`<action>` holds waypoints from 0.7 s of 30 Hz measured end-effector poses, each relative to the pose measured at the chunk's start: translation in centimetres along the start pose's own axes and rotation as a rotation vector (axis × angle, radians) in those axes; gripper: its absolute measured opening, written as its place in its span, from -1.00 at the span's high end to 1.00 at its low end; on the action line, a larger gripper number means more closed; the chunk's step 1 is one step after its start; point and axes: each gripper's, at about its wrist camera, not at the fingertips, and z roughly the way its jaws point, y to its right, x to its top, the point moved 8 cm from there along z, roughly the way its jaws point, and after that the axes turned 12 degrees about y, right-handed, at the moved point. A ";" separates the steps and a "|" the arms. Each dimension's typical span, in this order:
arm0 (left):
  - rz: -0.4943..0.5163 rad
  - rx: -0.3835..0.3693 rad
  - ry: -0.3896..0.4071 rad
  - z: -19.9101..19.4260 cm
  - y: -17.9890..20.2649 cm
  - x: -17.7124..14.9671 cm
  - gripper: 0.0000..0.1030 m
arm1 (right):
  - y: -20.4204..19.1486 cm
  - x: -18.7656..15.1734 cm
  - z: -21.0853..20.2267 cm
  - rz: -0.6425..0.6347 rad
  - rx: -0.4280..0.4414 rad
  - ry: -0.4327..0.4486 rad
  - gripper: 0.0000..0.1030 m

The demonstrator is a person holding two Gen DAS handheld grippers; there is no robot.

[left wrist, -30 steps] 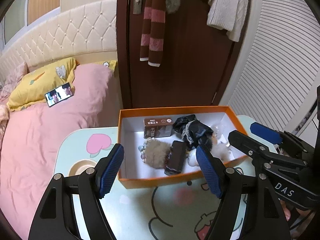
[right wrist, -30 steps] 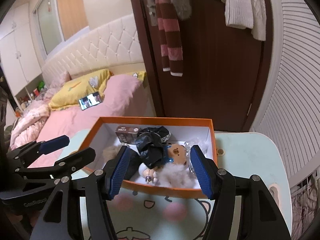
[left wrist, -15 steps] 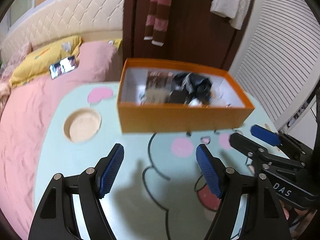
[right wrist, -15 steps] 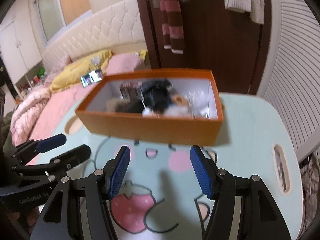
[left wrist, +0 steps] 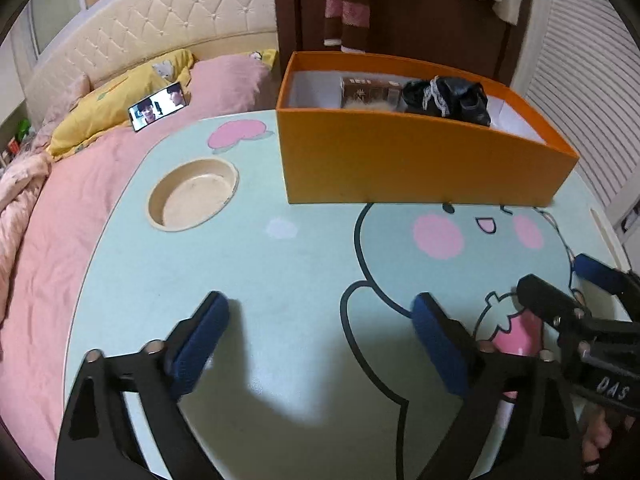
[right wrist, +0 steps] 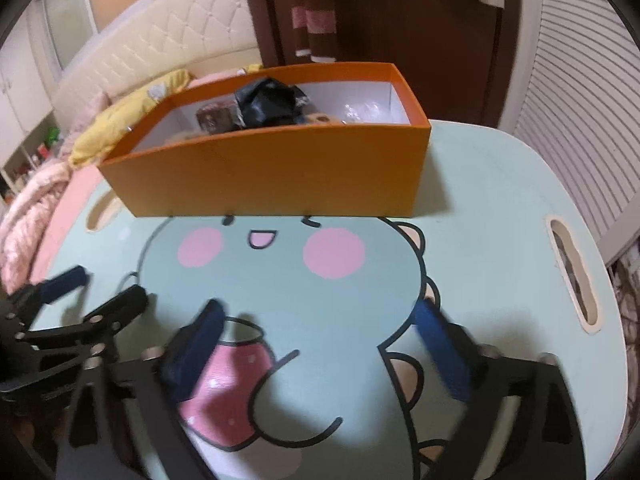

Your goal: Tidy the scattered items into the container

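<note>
Orange box (left wrist: 416, 168) at the far edge of the cartoon-printed lap table (left wrist: 280, 280), already holding a brown carton (left wrist: 370, 94), a black lace-trimmed garment (left wrist: 452, 98) and a furry item barely visible above the near wall. Left gripper (left wrist: 320, 324) and right gripper (right wrist: 320, 328) sit low over the table, short of the box; both jaws have just been opening, now wide, nothing between them. No loose item shows on the table. Risks: a low finger could scrape the tabletop; a forward reach could nudge the light box off the far edge.
</note>
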 end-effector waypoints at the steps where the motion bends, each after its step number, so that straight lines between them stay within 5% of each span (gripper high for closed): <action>1: -0.011 0.011 -0.005 0.2 -0.3 0.0 -0.99 | 0.0 -0.1 0.1 -0.020 -0.019 0.002 -1.00; 21: -0.025 0.024 -0.004 0.6 -0.9 0.1 -0.99 | -0.1 -0.3 0.2 -0.044 -0.020 0.002 -1.00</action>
